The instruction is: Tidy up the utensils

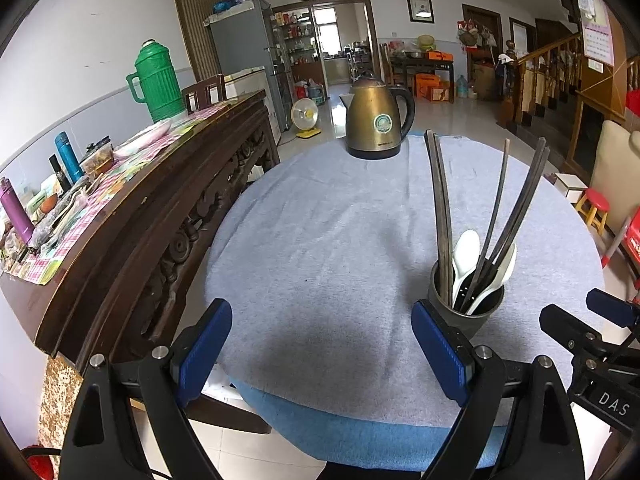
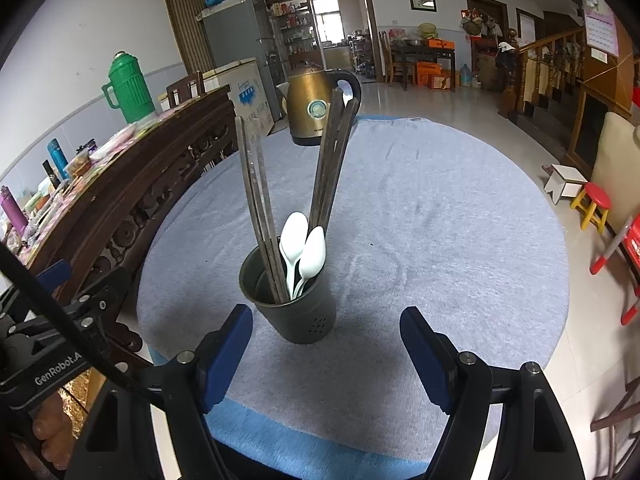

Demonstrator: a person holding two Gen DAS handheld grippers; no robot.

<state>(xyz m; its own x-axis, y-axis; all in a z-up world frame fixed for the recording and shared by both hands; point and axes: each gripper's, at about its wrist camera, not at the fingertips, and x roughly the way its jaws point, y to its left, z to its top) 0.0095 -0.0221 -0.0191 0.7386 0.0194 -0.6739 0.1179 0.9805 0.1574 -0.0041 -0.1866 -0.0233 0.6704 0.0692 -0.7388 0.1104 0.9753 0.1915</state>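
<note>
Utensil holder [image 2: 294,312] just beyond right gripper's fingers [image 2: 230,356]

The left gripper [image 1: 322,354] is hovering over the grey-covered tabletop [image 1: 320,240], its jaws standing wide with nothing between them. A dark utensil holder [image 1: 474,312] of chopsticks [image 1: 442,216] and white spoons [image 1: 466,252] is standing beside the right jaw, a brass kettle [image 1: 376,120] sitting beyond.

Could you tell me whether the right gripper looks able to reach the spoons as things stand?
Probably yes: the right gripper is open, the cup just ahead, and the spoons stick up uncovered beside the chopsticks.
</note>
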